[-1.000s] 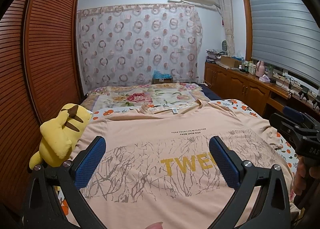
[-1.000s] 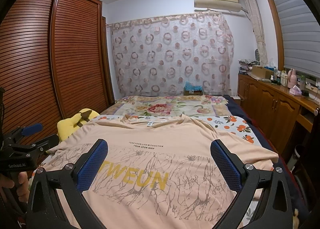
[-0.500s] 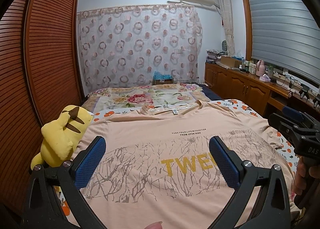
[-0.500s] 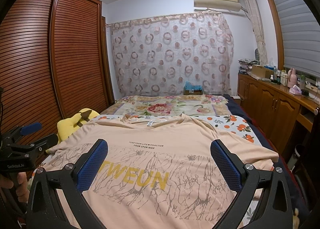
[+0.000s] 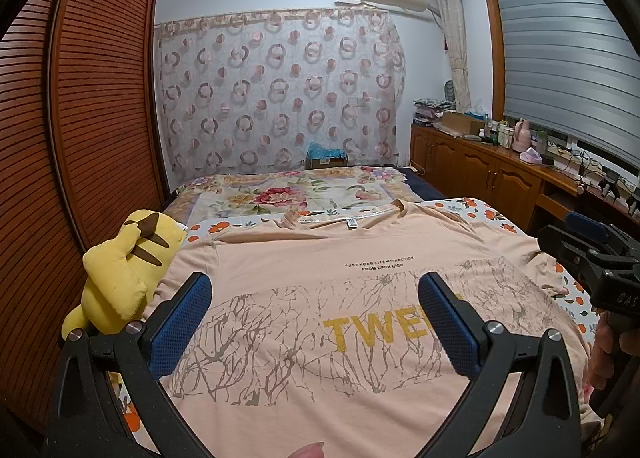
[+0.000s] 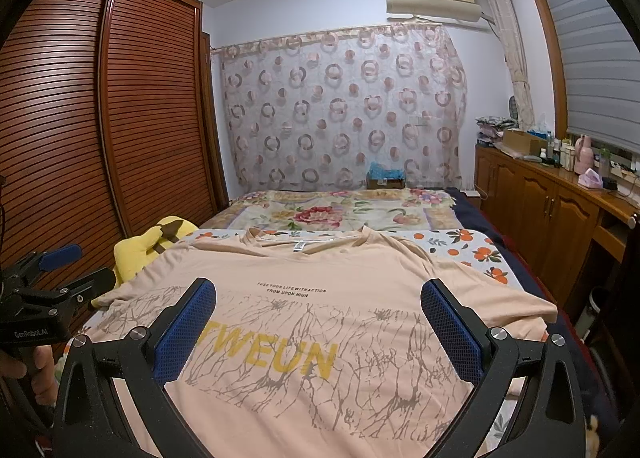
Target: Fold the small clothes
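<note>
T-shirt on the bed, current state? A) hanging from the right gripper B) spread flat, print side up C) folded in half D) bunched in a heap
B: the peach T-shirt lies spread flat on the bed, its yellow lettering facing up and collar at the far end; both grippers hover open above it, gripping nothing.

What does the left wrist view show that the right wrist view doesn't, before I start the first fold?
Left only: the whole yellow plush toy beside the shirt, and the right gripper from the side. Right only: the full yellow word on the print, the shirt's right sleeve at the bed edge, and the left gripper. Both: the peach T-shirt lying flat, face up, collar far, both grippers open and empty.
</note>
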Demonstrator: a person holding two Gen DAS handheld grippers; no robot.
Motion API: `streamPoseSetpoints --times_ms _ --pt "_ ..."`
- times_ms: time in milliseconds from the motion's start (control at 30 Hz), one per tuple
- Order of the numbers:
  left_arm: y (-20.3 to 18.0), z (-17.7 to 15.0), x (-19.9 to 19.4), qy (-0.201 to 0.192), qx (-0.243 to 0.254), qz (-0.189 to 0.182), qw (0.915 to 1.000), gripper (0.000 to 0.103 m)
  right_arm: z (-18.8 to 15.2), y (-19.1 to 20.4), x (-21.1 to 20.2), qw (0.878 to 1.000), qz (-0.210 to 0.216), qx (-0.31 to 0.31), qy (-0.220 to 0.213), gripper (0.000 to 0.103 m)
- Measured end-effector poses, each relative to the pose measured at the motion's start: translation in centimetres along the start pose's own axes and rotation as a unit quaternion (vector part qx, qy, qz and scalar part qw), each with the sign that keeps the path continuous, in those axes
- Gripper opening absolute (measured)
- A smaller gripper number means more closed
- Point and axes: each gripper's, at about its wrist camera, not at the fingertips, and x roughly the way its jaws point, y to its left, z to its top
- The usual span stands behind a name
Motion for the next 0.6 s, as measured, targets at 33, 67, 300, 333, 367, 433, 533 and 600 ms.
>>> streamPoseSetpoints --times_ms 33,67,300,333,367,433,533,600 --pt "0.02 0.08 -0.09 0.000 0.000 0.000 1.0000 0.103 0.00 -0.02 0.00 1.000 0.000 0.000 0.000 0.102" --pt "0.10 0.12 -0.12 0.001 0.000 0.001 1.0000 0.103 0.00 -0.01 0.00 1.000 0.000 0.000 0.000 0.102" --pt "0.12 0.18 -0.18 0.001 0.000 0.001 1.0000 0.103 0.00 0.00 0.00 1.000 0.000 0.000 0.000 0.102" --pt "0.11 0.18 -0.18 0.001 0.000 0.001 1.0000 0.103 0.00 0.01 0.01 1.000 0.000 0.000 0.000 0.102" --pt "0.13 0.25 -0.26 0.001 0.001 0.001 1.0000 0.103 0.01 0.00 -0.01 1.000 0.000 0.000 0.000 0.102" --pt "0.06 0.19 -0.20 0.001 0.001 0.002 1.0000 0.103 0.01 0.01 0.00 1.000 0.000 0.000 0.000 0.102" --pt "0.00 0.18 -0.20 0.001 0.001 0.002 1.0000 0.103 0.01 -0.01 -0.01 1.000 0.000 0.000 0.000 0.102" --pt "-0.01 0.19 -0.20 0.001 0.001 0.001 1.0000 0.103 0.01 0.01 -0.01 1.000 0.000 0.000 0.000 0.102"
